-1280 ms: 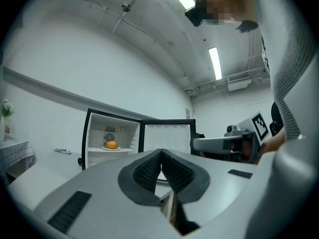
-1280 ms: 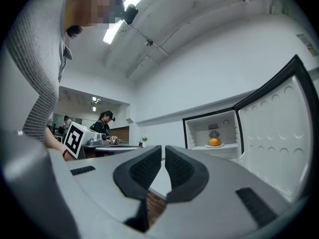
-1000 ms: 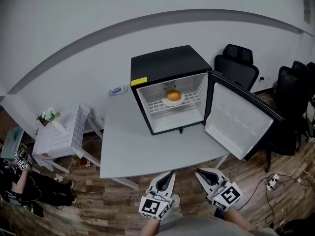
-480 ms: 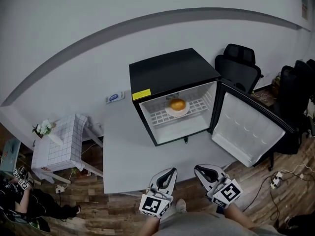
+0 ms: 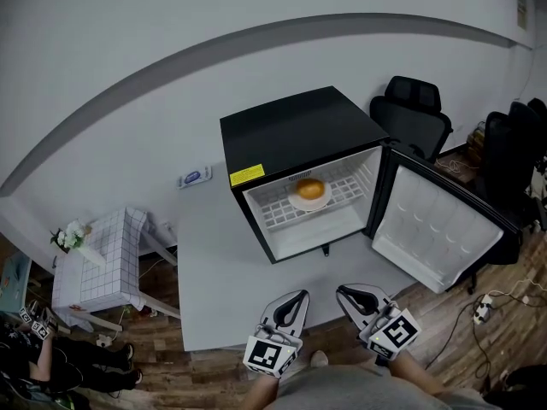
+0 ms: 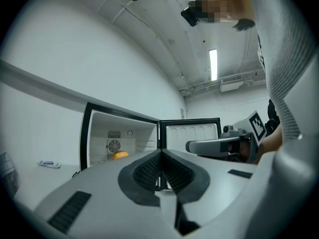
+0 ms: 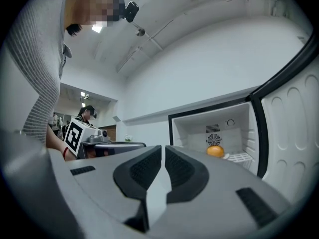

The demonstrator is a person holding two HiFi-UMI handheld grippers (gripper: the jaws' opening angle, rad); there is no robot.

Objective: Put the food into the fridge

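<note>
Black and boxy, the small metal fridge (image 5: 291,135) stands on the pale grey bench (image 5: 222,289) with its white-lined door (image 5: 436,237) swung fully out to its right, so the whole cavity is open to reach. Inside the fridge, on the white wire shelf (image 5: 278,205), sits a round orange piece of food (image 5: 309,188) on a small white plate (image 5: 309,203), set towards the back right of the shelf. The plate, I'd guess, keeps it from rolling or settling into the wires. So the task's thing looks already stowed.

The left claw (image 5: 298,296) and the right claw (image 5: 343,291) hang side by side in front of the fridge, off the near edge of the bench and well apart from the opening. Both point level at the fridge. Each has its jaws pressed together with nothing between them, which fits hands that have nothing to carry.

What remains, to my eye, is the door: it stands wide, and the right claw is the nearer one for pushing it shut. A small blue-and-white object (image 5: 194,178) lies on the bench left of the fridge, untouched.
</note>
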